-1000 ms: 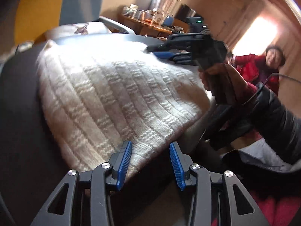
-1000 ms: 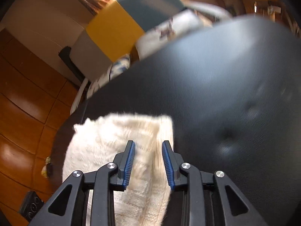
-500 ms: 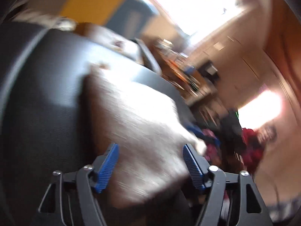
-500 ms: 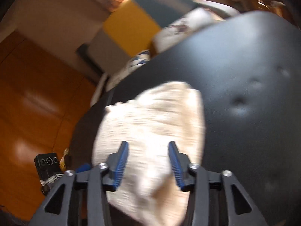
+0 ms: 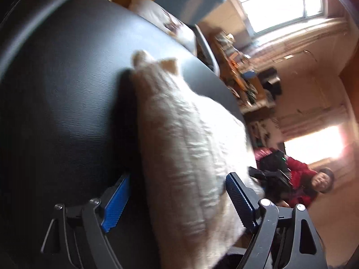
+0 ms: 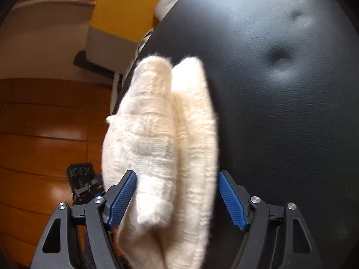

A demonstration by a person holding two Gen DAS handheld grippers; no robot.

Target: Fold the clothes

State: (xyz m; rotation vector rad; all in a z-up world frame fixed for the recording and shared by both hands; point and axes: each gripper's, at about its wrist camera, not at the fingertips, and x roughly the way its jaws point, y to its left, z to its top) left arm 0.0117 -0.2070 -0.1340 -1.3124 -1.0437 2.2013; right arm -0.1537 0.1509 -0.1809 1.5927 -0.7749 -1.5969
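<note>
A cream knitted sweater [image 5: 190, 157] lies folded into a thick bundle on a round black padded surface [image 5: 67, 89]. In the left wrist view my left gripper [image 5: 177, 192] is open, its blue pads wide apart on either side of the bundle's near end. The right wrist view shows the same sweater [image 6: 161, 134] doubled into two thick layers. My right gripper [image 6: 177, 186] is open too and straddles that end, the knit filling the gap between its pads. Black gripper hardware [image 6: 83, 179] shows beyond the bundle's left edge. The frames are somewhat blurred.
The black surface [image 6: 280, 112] has dimples at the upper right and drops off to a wooden floor [image 6: 44, 134] on the left. A yellow and blue chair [image 6: 121, 13] stands behind it. A person in red [image 5: 303, 179] sits at the right, near a cluttered shelf [image 5: 237, 67].
Both grippers have opened wider and swung round. The sweater has gone from lying flat and spread to a narrow, doubled bundle standing between the fingers of each gripper.
</note>
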